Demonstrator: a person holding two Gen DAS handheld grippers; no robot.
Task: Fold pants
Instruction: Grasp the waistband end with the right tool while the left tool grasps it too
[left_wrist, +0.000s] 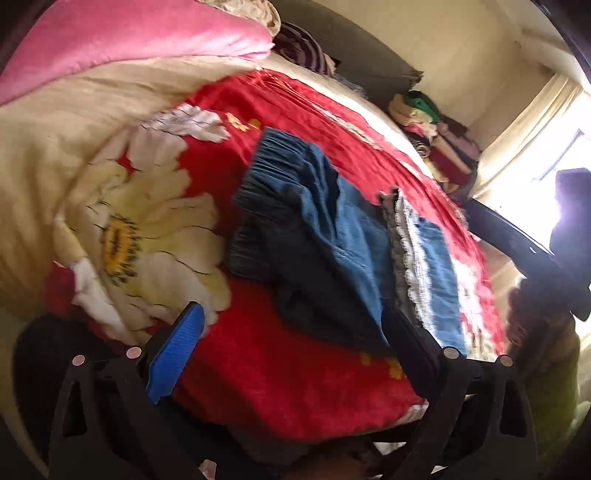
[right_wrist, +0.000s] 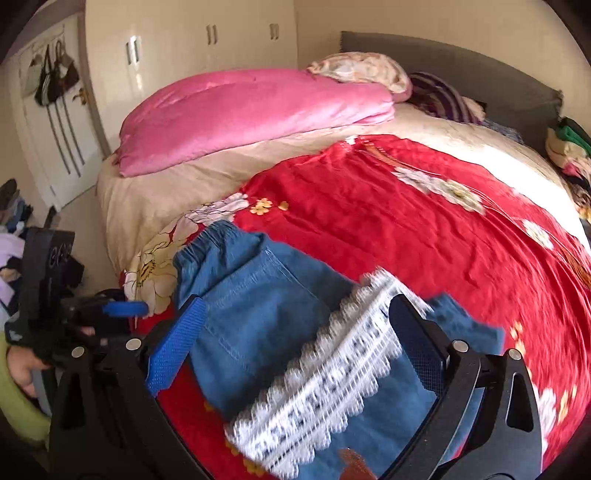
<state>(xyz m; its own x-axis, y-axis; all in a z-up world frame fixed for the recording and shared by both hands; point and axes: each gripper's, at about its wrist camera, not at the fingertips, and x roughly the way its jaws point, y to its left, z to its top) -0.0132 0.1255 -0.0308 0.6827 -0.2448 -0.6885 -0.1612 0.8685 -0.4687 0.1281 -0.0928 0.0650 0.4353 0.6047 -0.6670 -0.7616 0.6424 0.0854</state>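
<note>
Tools (right_wrist: 295, 339) apart over pants (right_wrist: 258, 295) (blurred).

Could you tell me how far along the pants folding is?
Partway, it seems. The blue pants lie on the red blanket already doubled over, with the lace-trimmed hem lying across the upper part near the waistband. Both the left tongs and the right tongs are open, holding nothing. The bundle looks rumpled, so smoothing and perhaps another fold remain.

Blue pants (right_wrist: 258, 295), lace-trimmed, on red blanket (right_wrist: 424, 229); fingers (right_wrist: 177, 347) apart.
</note>
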